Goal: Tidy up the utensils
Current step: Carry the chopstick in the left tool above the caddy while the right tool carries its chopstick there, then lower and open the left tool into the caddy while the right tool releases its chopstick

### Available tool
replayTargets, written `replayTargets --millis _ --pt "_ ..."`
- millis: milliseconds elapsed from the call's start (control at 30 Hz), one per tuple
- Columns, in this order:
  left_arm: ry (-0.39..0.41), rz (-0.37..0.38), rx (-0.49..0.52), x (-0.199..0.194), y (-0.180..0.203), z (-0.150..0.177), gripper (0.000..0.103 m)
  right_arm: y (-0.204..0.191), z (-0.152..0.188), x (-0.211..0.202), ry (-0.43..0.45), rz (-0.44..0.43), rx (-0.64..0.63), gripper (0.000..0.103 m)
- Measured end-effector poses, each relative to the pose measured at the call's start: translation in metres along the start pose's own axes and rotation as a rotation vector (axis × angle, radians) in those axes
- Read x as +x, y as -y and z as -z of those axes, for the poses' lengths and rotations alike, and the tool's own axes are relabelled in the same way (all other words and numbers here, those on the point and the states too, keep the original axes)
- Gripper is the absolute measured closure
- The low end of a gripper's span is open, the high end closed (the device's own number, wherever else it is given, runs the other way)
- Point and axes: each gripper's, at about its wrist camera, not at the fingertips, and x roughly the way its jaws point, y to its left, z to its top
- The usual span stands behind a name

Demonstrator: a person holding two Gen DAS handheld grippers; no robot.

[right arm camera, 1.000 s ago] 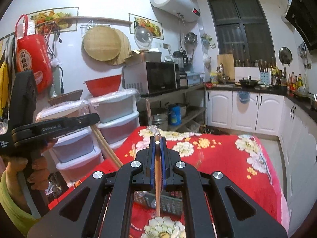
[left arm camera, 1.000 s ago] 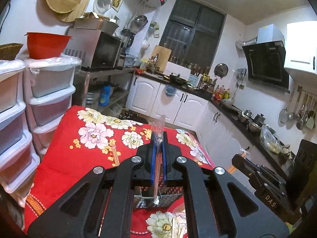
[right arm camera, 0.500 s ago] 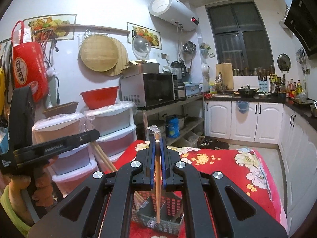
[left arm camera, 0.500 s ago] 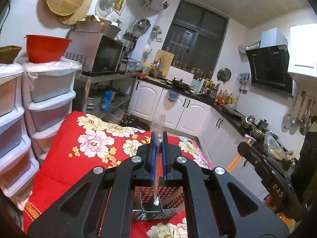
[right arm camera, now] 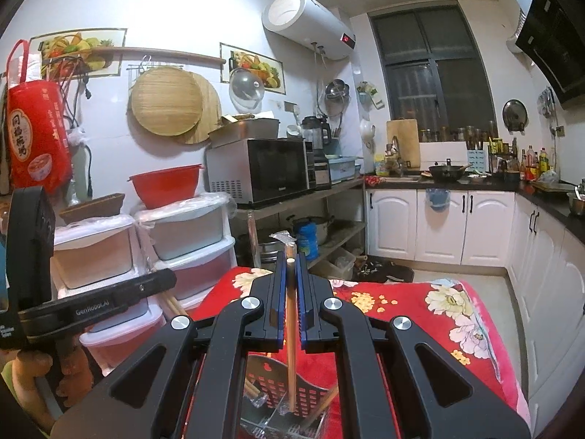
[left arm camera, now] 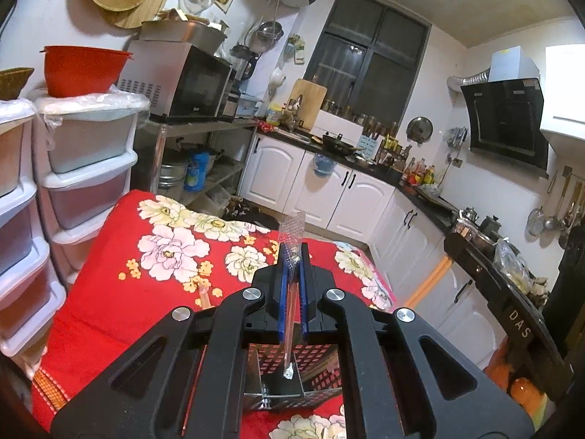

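The left gripper [left arm camera: 292, 259] points forward and somewhat downward, its black arms fanning out toward five and seven o'clock, its blue-lined jaws pressed together on a thin clear-wrapped stick [left arm camera: 290, 314] that runs toward six o'clock from the tips. The right gripper [right arm camera: 291, 261] points closer to level, jaws clamped on a wooden chopstick [right arm camera: 290, 333] that stands between the pads and hangs down toward six o'clock. In the right wrist view the left device shows at nine o'clock, gripped from below by the person's left hand [right arm camera: 44, 373], fingers curled around its handle.
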Motion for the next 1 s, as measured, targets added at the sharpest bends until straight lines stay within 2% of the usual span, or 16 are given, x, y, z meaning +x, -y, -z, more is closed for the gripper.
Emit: replayTargets --millis 633,1000 --pt "-0.107 -0.033 0.010 0.043 -0.008 0.046 0.102 0.012 0.051 0.034 -0.101 -0.004 0.045 0.098" --pt "-0.134 -0.053 0.015 0.054 -0.015 0.066 0.102 0.016 0.077 0.036 -0.107 -0.004 0.081 0.098"
